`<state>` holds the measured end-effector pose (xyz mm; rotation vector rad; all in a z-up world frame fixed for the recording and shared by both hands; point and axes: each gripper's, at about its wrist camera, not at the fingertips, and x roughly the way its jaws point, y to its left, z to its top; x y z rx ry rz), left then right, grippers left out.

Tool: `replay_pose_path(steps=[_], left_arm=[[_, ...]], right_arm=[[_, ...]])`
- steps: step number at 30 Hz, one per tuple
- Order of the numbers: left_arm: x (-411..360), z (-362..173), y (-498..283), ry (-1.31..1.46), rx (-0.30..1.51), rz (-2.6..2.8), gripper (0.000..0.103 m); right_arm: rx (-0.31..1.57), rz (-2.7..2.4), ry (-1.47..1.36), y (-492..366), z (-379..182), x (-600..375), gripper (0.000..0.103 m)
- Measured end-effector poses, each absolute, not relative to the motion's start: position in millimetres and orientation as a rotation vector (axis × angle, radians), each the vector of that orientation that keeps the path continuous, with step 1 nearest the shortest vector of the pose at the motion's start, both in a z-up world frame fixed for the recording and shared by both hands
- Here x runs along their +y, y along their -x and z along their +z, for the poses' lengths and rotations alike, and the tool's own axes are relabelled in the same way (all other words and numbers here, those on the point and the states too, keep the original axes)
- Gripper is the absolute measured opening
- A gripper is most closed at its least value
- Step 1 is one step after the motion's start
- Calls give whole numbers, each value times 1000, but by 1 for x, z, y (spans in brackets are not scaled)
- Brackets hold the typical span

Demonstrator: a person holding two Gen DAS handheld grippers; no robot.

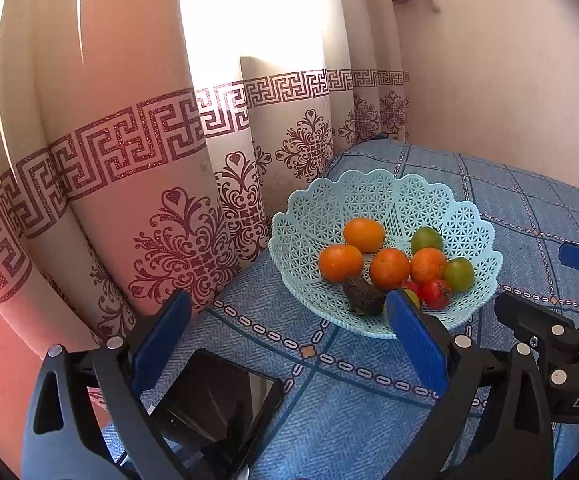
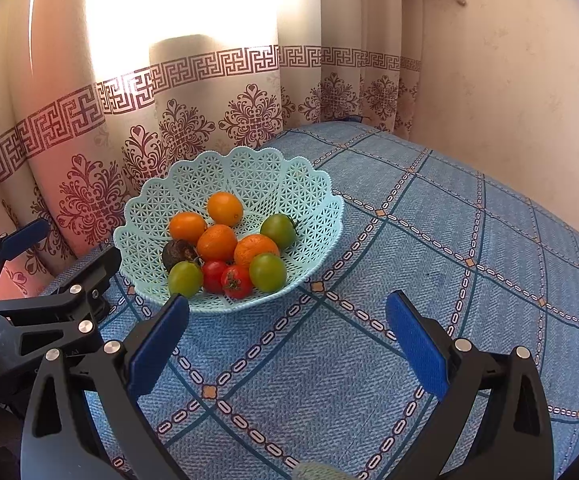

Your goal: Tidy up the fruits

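A pale blue lattice basket (image 2: pixel 313 184) (image 1: pixel 469 220) stands on the blue patterned tablecloth near the curtain. It holds several oranges (image 2: pixel 216 243) (image 1: pixel 389 268), three green tomatoes (image 2: pixel 267 272) (image 1: pixel 459 274), two red tomatoes (image 2: pixel 236 281) (image 1: pixel 436 293) and a dark avocado (image 2: pixel 178 254) (image 1: pixel 363 295). My left gripper (image 1: pixel 289 308) is open, its right pad in front of the basket's near rim. My right gripper (image 2: pixel 287 314) is open just short of the basket, over bare cloth. Each gripper shows at the edge of the other's view.
A black phone (image 1: pixel 217 404) lies on the cloth at the table's near left corner, under my left gripper. A patterned curtain (image 2: pixel 89 152) hangs close behind the basket; a cream wall (image 2: pixel 509 80) bounds the right. The blue cloth (image 2: pixel 449 280) spreads to the right of the basket.
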<state>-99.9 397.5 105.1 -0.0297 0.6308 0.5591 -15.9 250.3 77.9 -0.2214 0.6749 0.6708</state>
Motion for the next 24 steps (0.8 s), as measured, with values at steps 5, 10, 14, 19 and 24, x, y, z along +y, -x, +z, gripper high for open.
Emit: replay_pose_path(steps=[5, 10, 14, 19, 24], left_arm=[[396, 105, 100, 27, 632, 560, 99], [395, 104, 99, 27, 633, 561, 99], [394, 103, 99, 26, 634, 561, 99], [395, 102, 99, 26, 635, 560, 99], [395, 102, 99, 25, 635, 560, 99]], right_arm=[[670, 668, 222, 17, 79, 250, 98], [670, 668, 221, 17, 79, 250, 98], [670, 668, 221, 17, 79, 250, 98], [671, 669, 221, 17, 78, 250, 98], [671, 668, 221, 17, 78, 251, 98]])
